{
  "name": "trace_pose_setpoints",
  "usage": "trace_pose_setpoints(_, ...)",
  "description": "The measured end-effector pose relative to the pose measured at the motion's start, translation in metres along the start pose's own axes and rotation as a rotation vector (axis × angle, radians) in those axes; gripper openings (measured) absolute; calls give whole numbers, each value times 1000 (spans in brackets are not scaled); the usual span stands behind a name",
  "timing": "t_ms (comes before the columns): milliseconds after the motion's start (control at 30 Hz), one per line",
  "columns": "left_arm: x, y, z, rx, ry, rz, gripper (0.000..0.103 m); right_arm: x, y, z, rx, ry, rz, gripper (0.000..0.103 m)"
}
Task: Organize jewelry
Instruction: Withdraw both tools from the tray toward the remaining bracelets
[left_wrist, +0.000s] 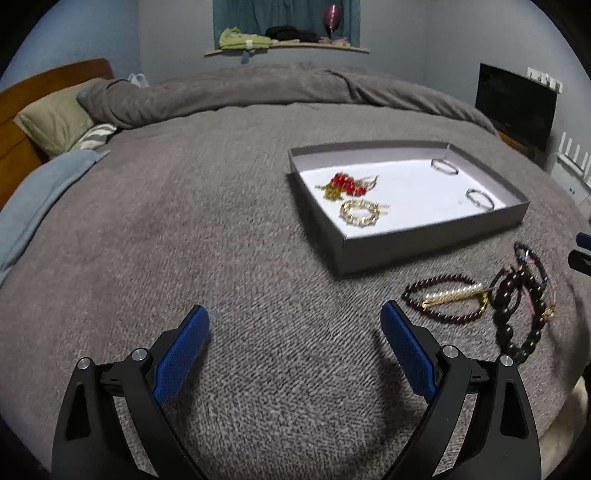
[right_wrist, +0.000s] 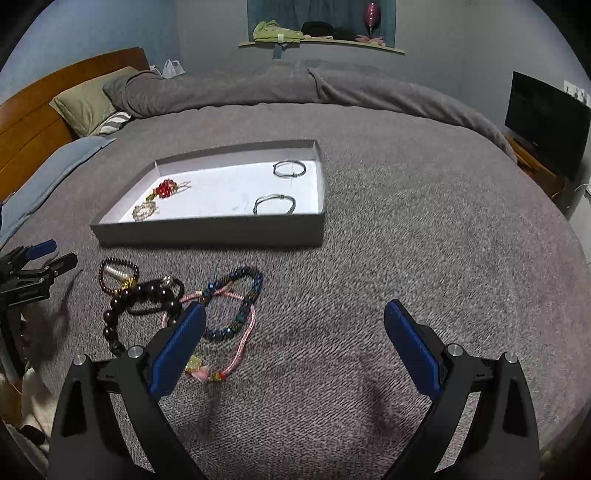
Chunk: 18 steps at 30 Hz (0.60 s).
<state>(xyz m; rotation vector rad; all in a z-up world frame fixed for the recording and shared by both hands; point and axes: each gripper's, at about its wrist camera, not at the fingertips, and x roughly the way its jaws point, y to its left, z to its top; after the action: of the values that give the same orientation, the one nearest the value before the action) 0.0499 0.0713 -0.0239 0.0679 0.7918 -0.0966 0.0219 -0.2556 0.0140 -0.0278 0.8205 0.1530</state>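
A gray box (right_wrist: 207, 236) sits on the gray blanket (right_wrist: 406, 258) on the bed. It is the landmark for everything here. Inside it are two silver bangles (right_wrist: 275, 204) on its right side. A red bead piece (right_wrist: 165, 188) and a gold bracelet (left_wrist: 360, 213) lie on its left side.

More jewelry waits outside, on the blanket just in front of the box. There is a small dark bead bracelet (left_wrist: 443, 295) with a pearl clip (left_wrist: 452, 294) lying across it. Next to it is a big dark bead bracelet (right_wrist: 142, 299). Then come a blue bead bracelet (right_wrist: 240, 306) and a pink cord (right_wrist: 243, 336).

The left gripper (left_wrist: 295, 325) hangs in front of the box with its jaws wide and nothing in them. The right gripper (right_wrist: 295, 325) is wide too and holds nothing. Its left finger (right_wrist: 177, 350) is over the pink cord.

I think the next job is to pick up one piece from the pile. The pieces overlap, so it is best to pinch one strand at a free edge and lift slowly. Then the others should not come along.

The box walls are low but stand up, so a piece should go over the front wall (left_wrist: 424, 247), not into it. The middle of the box has open room. The blanket to the right of the box is bare, with lots of space to move.
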Motion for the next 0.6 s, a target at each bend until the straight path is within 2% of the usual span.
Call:
trace_pose_setpoints(167, 1, -9, -5, 43, 23, 13, 93, 4, 5, -4, -4, 15, 6, 94)
trace_pose_setpoints(367, -5, -25, -7, 93, 13, 9, 94, 1, 8, -9, -2, 8, 23, 94)
trace_pose_setpoints(500, -10, -38, -6, 127, -8, -4, 94, 1, 6, -12, 9, 12, 22, 88)
trace_pose_setpoints(600, -13, -42, -4, 111, -9, -44, 93, 1, 2, -13, 26, 12, 22, 83)
